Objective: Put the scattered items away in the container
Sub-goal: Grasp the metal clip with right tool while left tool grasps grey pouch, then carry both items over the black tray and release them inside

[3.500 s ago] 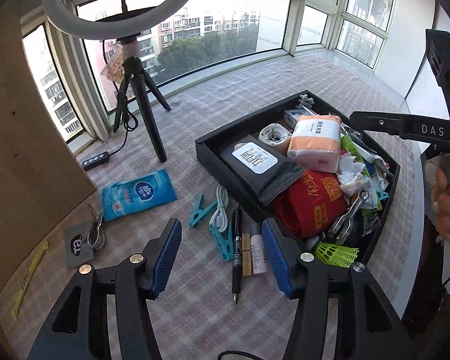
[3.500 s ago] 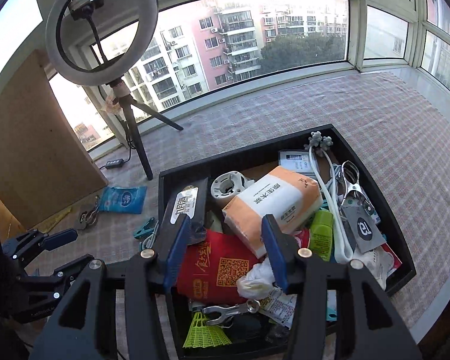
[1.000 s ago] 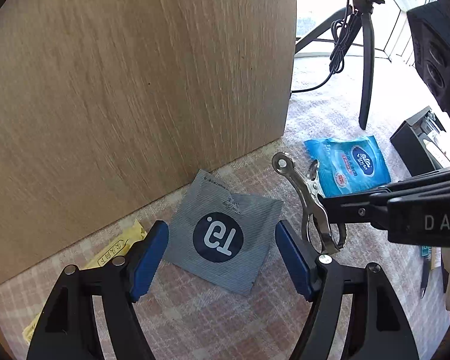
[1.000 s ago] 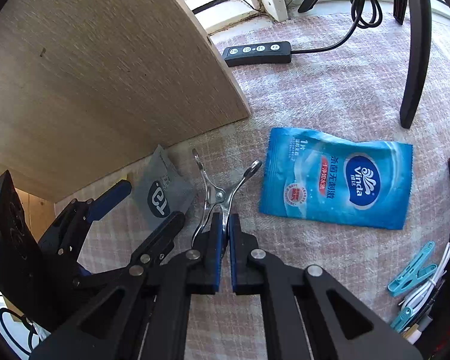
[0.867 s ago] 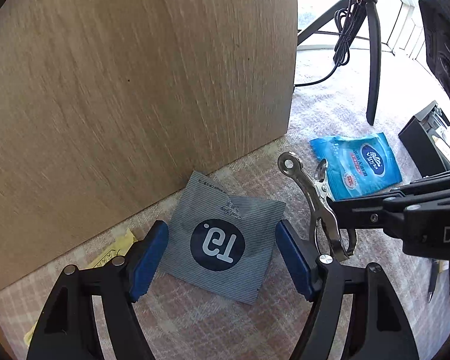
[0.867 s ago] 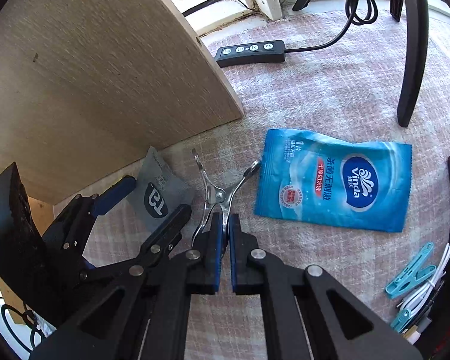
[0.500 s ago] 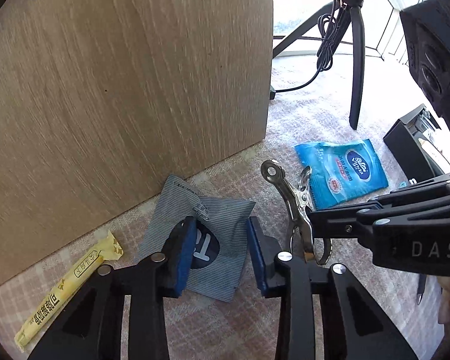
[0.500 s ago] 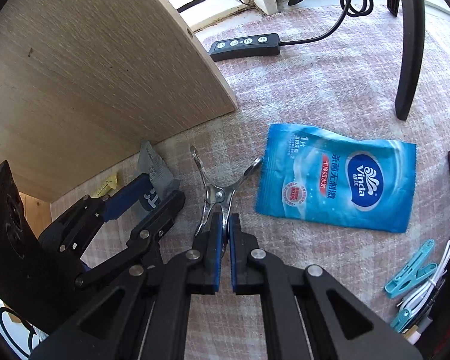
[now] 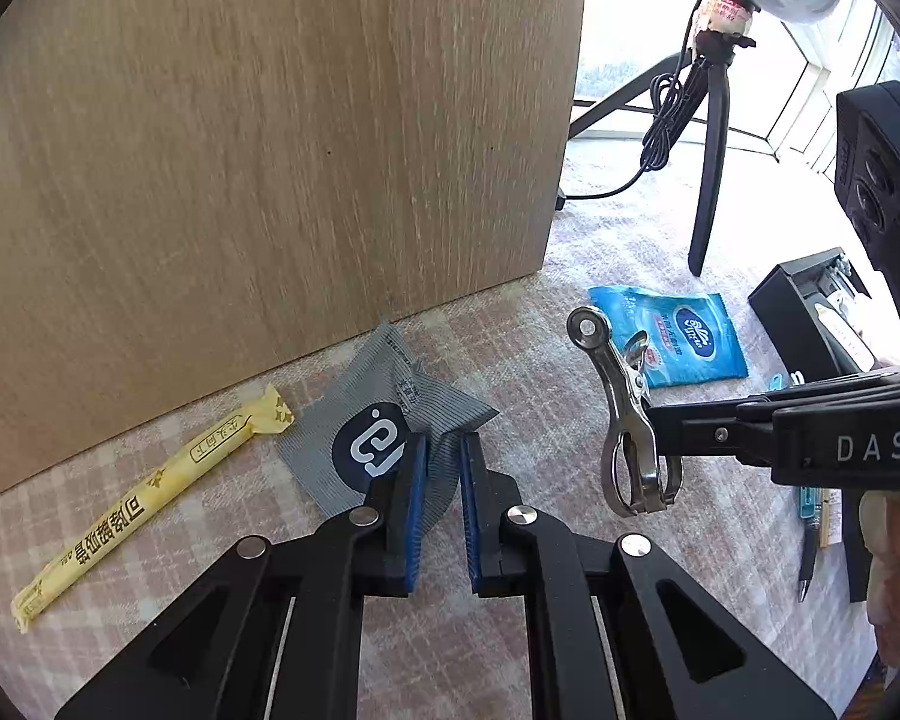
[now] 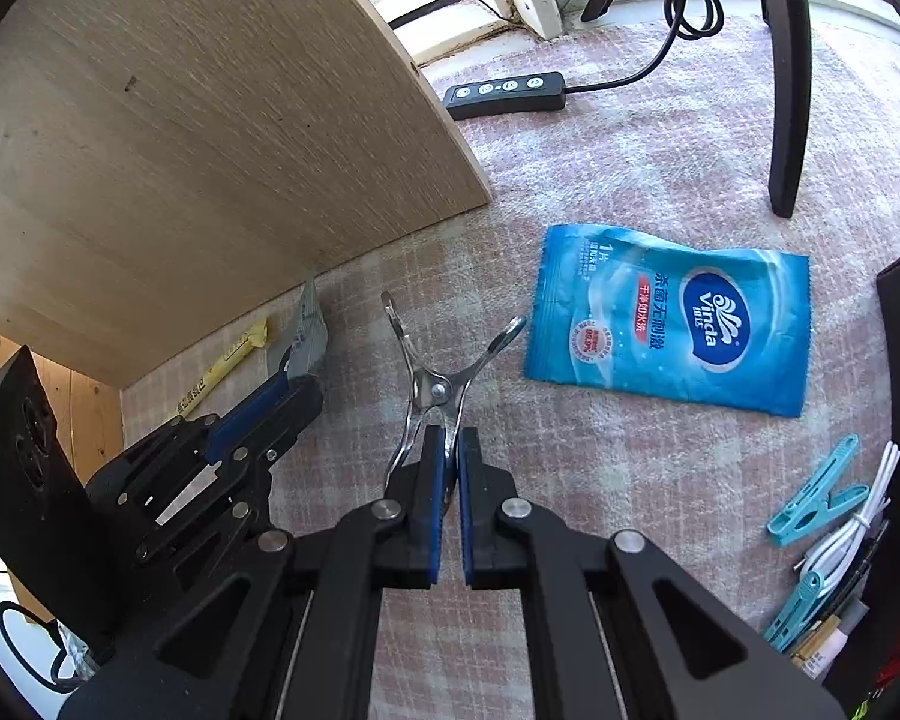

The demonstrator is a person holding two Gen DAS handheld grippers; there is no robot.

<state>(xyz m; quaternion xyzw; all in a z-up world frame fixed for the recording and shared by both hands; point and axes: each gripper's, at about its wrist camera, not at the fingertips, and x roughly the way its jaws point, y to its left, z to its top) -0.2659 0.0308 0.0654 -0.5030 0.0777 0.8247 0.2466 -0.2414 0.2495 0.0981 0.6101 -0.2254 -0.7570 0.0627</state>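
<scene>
My left gripper is shut on a grey sachet with a dark round logo, which is crumpled and lifted at one edge by the wooden board. My right gripper is shut on a metal spring clip, held above the checked cloth. The clip also shows in the left wrist view, and the sachet in the right wrist view. The black container is at the far right, only its corner visible.
A yellow stick sachet lies left of the grey one. A blue Vinda wipe packet, teal clothes pegs, a white cable and a pen lie on the cloth. A wooden board, tripod leg and remote stand behind.
My left gripper has closed from wide open onto the grey sachet, crumpling it and lifting it. My right gripper stays shut on the metal clip and has raised it slightly.
</scene>
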